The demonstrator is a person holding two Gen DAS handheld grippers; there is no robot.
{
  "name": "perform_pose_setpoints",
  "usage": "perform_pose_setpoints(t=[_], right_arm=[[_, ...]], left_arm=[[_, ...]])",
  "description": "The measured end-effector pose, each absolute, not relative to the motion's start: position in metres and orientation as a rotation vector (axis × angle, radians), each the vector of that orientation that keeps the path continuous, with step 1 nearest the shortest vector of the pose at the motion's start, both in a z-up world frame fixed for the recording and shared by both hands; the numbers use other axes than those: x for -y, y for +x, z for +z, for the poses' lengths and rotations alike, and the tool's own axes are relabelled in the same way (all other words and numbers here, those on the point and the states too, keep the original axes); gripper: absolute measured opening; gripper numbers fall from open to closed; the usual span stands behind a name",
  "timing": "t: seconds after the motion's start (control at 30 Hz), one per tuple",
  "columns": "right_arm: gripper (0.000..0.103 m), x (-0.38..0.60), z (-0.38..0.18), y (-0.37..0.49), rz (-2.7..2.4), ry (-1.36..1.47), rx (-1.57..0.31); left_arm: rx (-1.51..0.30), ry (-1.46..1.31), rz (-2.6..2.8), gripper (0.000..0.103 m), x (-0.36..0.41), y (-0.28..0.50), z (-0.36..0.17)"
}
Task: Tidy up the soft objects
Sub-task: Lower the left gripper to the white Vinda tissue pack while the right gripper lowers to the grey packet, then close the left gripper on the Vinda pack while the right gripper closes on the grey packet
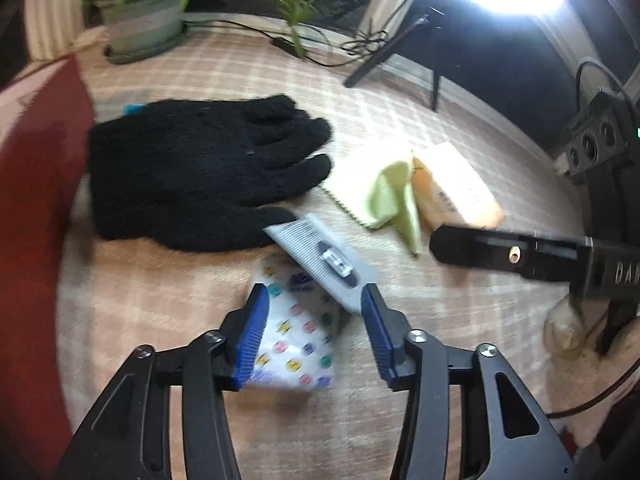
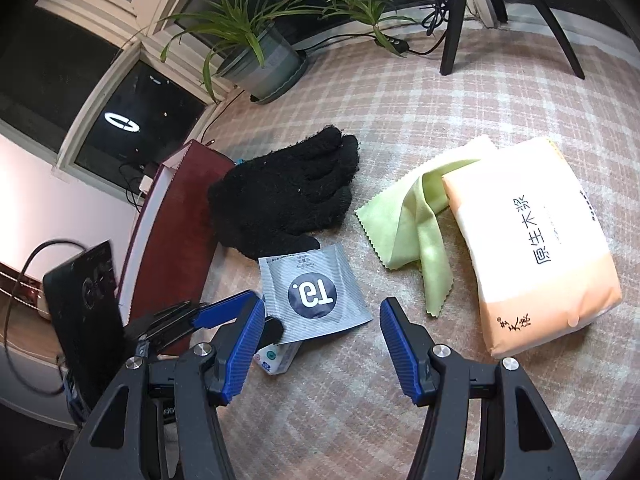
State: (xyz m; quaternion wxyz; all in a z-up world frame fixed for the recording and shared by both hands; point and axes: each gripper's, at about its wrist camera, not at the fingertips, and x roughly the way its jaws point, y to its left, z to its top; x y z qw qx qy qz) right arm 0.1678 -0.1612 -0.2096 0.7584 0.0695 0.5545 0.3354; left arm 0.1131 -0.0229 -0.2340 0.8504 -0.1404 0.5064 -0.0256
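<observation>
On the checked cloth (image 2: 400, 120), your left gripper (image 1: 312, 312) hangs with fingers spread wide, straddling the small patterned tissue pack (image 1: 296, 344) without clamping it. A grey sachet (image 2: 314, 294) lies across that pack's far end, touching the black glove (image 2: 284, 192) beyond it. Your right gripper (image 2: 322, 324) is also released, holding nothing, just near the sachet's edge. To the right, the green cloth (image 2: 416, 224) is tucked partly under the peach tissue pack (image 2: 528, 248). A potted plant (image 2: 260, 56) stands well behind.
</observation>
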Motion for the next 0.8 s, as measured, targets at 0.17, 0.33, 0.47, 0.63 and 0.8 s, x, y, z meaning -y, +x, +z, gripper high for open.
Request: perform_pose_setpoints(t=[0.17, 0.33, 0.47, 0.63, 0.8], right_arm=[[0.056, 0.158, -0.212, 0.17, 0.741, 0.138, -1.211], [0.056, 0.155, -0.215, 0.172, 0.743, 0.133, -1.225], [0.056, 0.152, -0.214, 0.171, 0.75, 0.121, -1.224], [0.056, 0.146, -0.213, 0.171, 0.757, 0.103, -1.22], [0.056, 0.132, -0.219, 0.171, 0.758, 0.043, -1.221]], left_arm=[[-1.059, -0.201, -0.011, 0.066, 0.034, 0.089, -0.236], [-1.104, -0.171, 0.023, 0.067, 0.038, 0.092, -0.249], [-1.11, -0.156, 0.049, 0.067, 0.038, 0.102, -0.256], [-1.111, -0.157, 0.086, 0.067, 0.033, 0.108, -0.265], [-1.111, -0.194, 0.125, 0.066, 0.019, 0.105, -0.274]])
